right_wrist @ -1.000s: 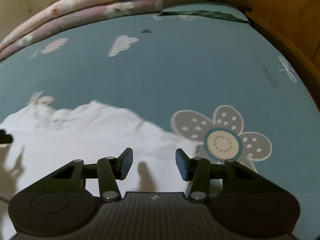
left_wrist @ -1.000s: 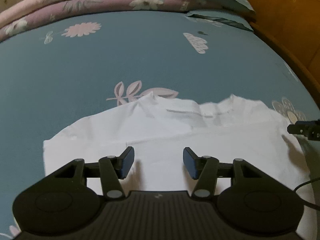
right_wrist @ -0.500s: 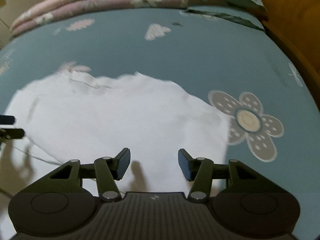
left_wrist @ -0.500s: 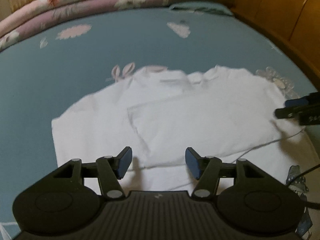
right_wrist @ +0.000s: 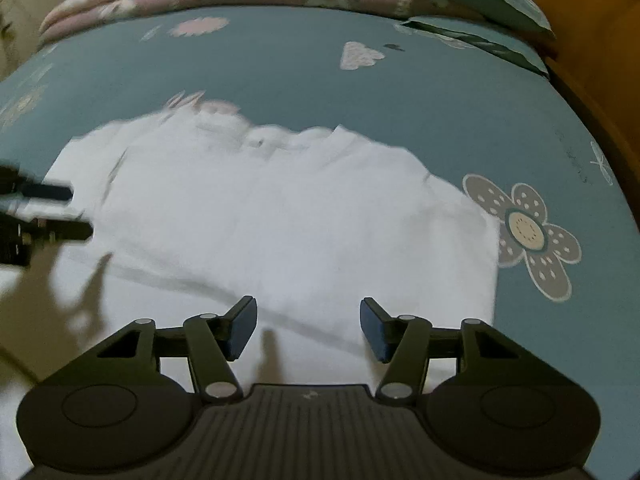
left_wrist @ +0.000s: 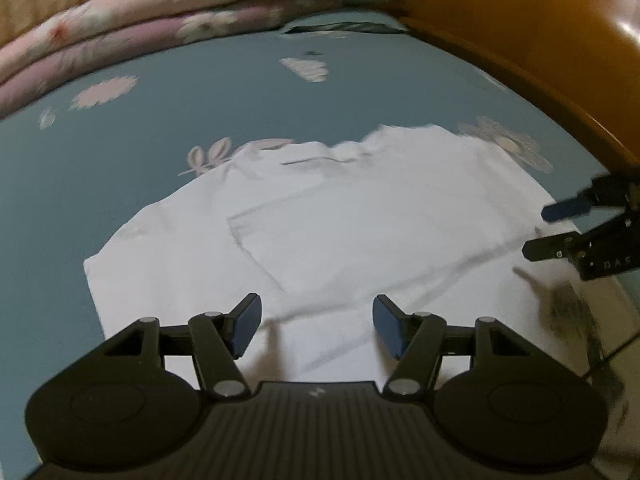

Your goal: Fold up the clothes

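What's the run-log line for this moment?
left gripper: open, empty | right gripper: opening, empty | white shirt: partly folded on bed

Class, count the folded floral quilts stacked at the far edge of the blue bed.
2: a pale pink floral quilt on top, a mauve floral quilt directly beneath it. More may be hidden behind.

One white garment (left_wrist: 340,232) is lying on one bed (left_wrist: 168,152), folded over in part. Two quilts (left_wrist: 132,24), one pale pink and one mauve, are lying stacked at the far end. Two teal pillows (right_wrist: 476,0) are sitting stacked beside them. Two grippers are hovering over the cloth: the left gripper (left_wrist: 317,326) and the right gripper (right_wrist: 308,328), each showing two fingers (left_wrist: 244,328) with blue pads.
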Motion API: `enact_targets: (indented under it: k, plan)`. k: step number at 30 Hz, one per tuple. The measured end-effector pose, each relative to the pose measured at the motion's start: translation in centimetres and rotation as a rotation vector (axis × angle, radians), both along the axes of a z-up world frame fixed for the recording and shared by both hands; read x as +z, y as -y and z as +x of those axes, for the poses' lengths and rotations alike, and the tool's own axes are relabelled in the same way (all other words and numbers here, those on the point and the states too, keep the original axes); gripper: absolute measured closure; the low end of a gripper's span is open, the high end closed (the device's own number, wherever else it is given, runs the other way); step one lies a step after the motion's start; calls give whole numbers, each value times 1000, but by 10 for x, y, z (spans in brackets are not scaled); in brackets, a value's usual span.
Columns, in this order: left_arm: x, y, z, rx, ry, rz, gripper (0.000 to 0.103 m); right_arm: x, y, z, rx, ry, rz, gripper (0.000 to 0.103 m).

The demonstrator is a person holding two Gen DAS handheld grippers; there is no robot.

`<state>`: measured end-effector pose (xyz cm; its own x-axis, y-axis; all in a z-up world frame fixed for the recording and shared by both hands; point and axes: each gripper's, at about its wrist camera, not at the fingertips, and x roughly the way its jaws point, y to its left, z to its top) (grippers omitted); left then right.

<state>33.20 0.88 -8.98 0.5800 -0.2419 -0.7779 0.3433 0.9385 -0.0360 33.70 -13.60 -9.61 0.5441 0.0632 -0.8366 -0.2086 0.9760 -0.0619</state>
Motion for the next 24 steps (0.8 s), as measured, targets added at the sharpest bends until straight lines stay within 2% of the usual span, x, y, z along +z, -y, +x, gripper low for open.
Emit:
enact_targets:
  k: [6, 9, 11, 12, 17, 24]
  plan:
    - [-5, 18, -50, -229, 19, 96, 40, -15, -8, -42, 48, -95, -48, 37]
    - [-11, 31, -71, -280, 25, 128, 40, -28, -9, -53, 59, -121, -33, 35]
    - [-16, 41, -84, -297, 30, 154, 40, -35, -10, -59, 71, -120, -34, 29]
    - [-18, 45, -91, -298, 31, 169, 40, -37, -10, -62, 81, -109, -28, 23]
    - [-20, 53, -118, -221, 22, 189, 40, -45, -8, -69, 126, -73, 0, 8]
    - [-14, 40, -157, -95, -42, 189, 37, -45, -1, -89, 250, -65, -9, 2]
